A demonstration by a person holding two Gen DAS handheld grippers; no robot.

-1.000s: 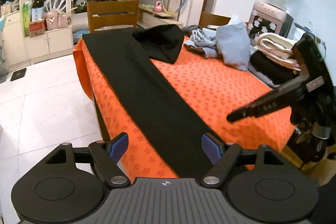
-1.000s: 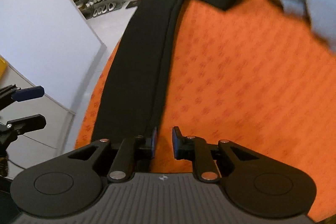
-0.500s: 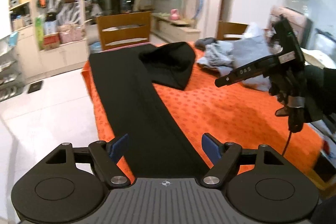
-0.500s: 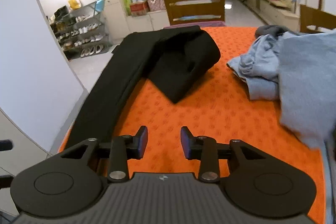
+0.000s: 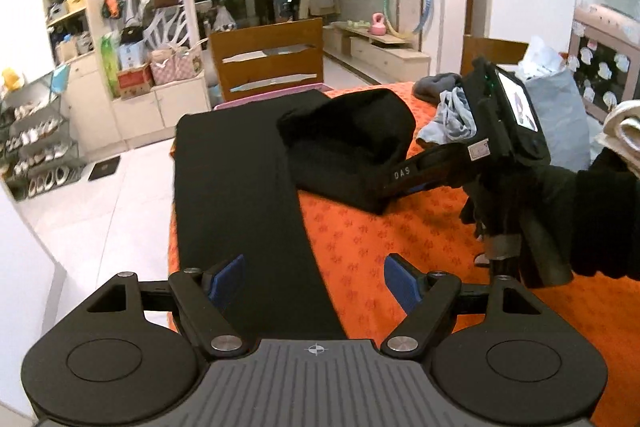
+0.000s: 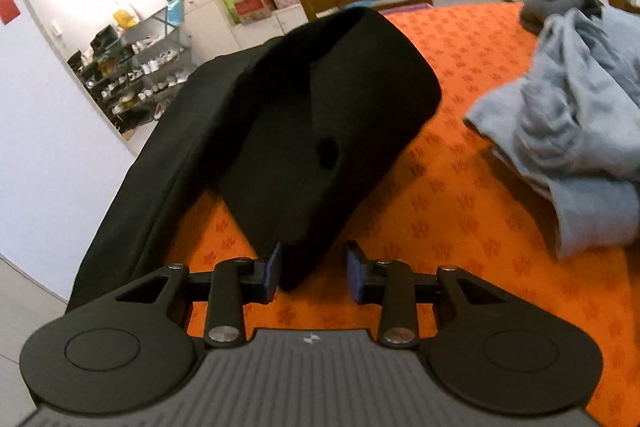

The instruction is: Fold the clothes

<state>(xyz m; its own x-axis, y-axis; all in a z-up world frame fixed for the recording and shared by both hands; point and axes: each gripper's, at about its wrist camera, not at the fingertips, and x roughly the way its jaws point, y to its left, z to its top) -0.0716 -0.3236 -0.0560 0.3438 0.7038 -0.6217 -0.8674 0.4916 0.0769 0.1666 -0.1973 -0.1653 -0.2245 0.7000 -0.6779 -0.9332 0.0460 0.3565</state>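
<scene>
Black plastic fills the bottom of both views: the left gripper (image 5: 315, 281) hovers with its blue pads spread wide and empty over the near end of the black garment (image 5: 240, 195), and the right gripper (image 6: 313, 267) has its jaws partly apart, bracketing the lowest corner of the folded-over flap (image 6: 320, 131) without closing on it. Long and dark, the garment runs up the left side of the orange bench (image 5: 400, 239), its far end doubled back into that flap at centre frame. It looks like soft, light knit or fleece that will sag and drape rather than hold a crease, so I would pinch it at a hem corner, the flap's tip for the right side and the near edge for the left, and carry it low to stop it slumping. Toward the upper right lies a heap of pale blue clothes (image 6: 568, 131); a wooden chair (image 5: 268, 63) stands beyond the bench's far edge. Compared with half a second ago, the right gripper has come forward from mid-bench to the flap's corner and opened slightly; the left one has barely moved.
</scene>
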